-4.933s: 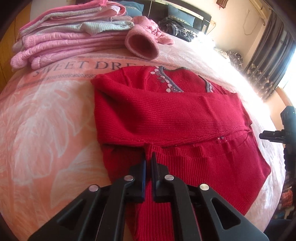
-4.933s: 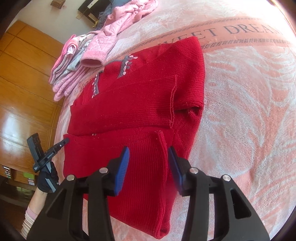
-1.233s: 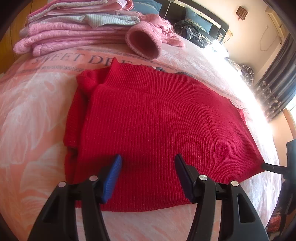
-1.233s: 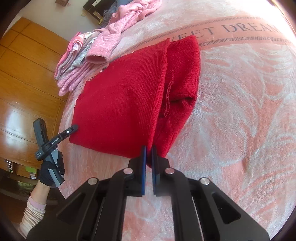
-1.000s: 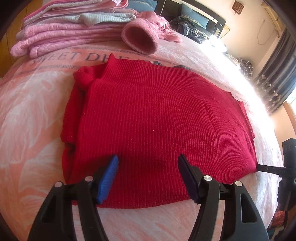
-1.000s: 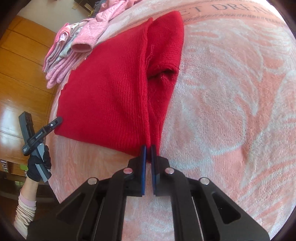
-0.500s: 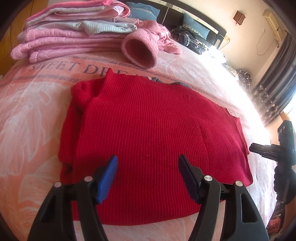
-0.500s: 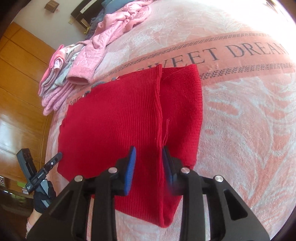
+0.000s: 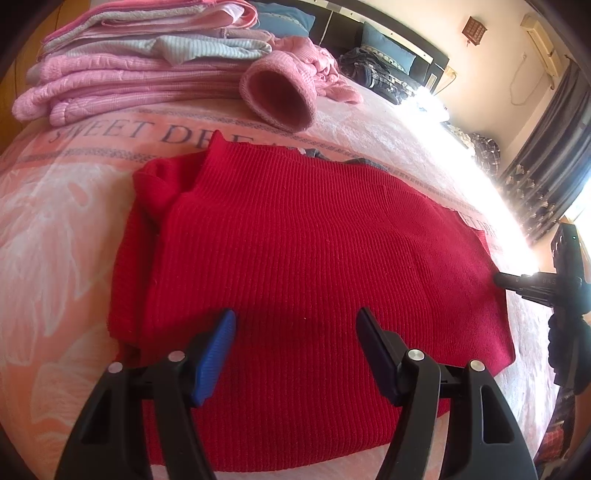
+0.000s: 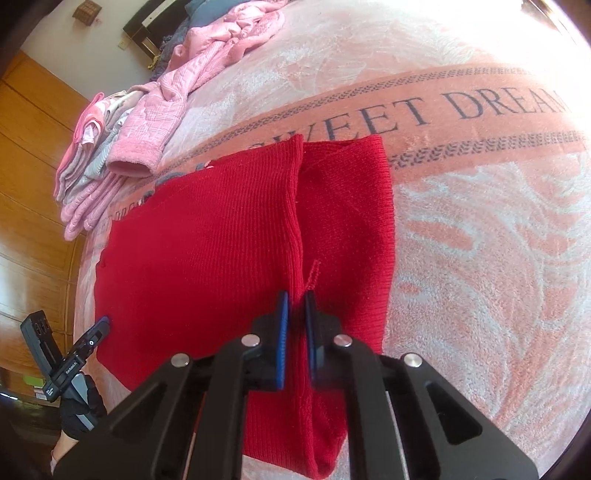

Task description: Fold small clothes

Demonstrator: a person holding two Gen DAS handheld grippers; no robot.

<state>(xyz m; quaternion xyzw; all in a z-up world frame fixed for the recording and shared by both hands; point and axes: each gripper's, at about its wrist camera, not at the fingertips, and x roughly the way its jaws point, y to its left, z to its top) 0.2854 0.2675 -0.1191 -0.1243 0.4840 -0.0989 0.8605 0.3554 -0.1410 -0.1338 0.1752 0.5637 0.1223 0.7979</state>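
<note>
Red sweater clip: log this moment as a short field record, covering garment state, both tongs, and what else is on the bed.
garment: red sweater, folded in half, plain ribbed back up, flat on the pink blanket
left tongs: open, hovering above the sweater's near edge
right tongs: nearly closed around a fold ridge of the sweater; grip cannot be confirmed
stack: folded pink clothes beyond the sweater
loose item: unfolded pink garment further back

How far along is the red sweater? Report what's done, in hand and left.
Done: the red sweater lies folded to a rectangle before the stack of folded pink clothes. In hand: the right gripper pinches the top layer's edge; the left gripper hovers open. Left: probably one more fold, stacking, then the crumpled pink garment.
</note>
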